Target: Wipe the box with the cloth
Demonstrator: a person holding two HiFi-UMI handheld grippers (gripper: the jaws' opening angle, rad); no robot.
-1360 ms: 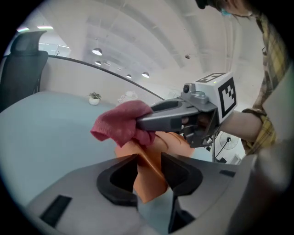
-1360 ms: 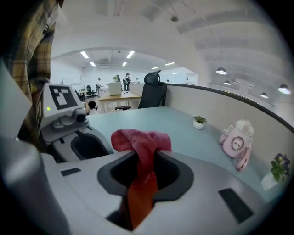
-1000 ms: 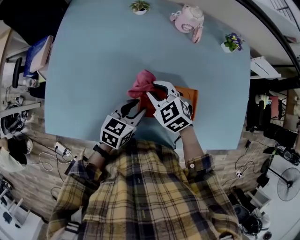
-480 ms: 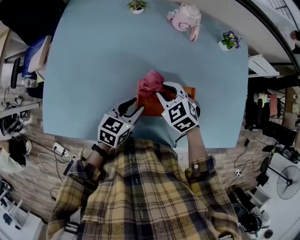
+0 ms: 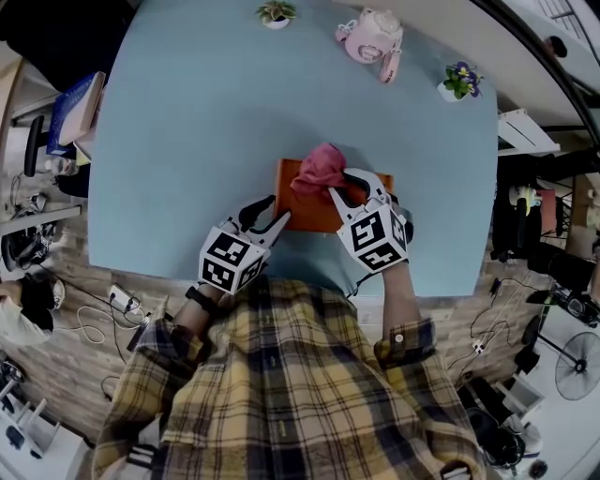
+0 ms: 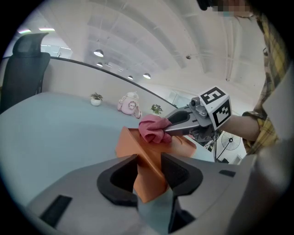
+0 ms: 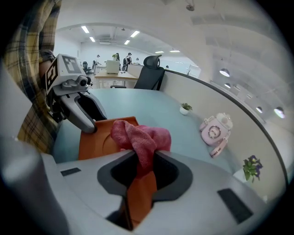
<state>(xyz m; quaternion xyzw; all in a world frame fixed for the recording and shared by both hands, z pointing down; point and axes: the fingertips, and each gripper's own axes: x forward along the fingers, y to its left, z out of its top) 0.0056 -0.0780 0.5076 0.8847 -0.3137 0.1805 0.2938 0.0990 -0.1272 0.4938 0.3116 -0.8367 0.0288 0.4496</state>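
1. At the right gripper (image 7: 146, 167): pinches a fold of the pink cloth (image 7: 140, 135) between jaws drawn nearly together, with the bunched rest pressed onto the top of the orange box (image 7: 94, 140), toward its far edge.
2. At the left gripper (image 6: 149, 167): clamps the box's near left corner – jaws fairly wide, pads against both sides of it.
3. Holds the box flat on the pale blue table (image 5: 187, 141), close to the near edge, just ahead of a plaid shirt (image 5: 300, 394).
4. Farther out, well apart from the box – a pink clock (image 5: 373, 39) and two small potted plants (image 5: 275, 12) (image 5: 461, 82) along the table's far edge.
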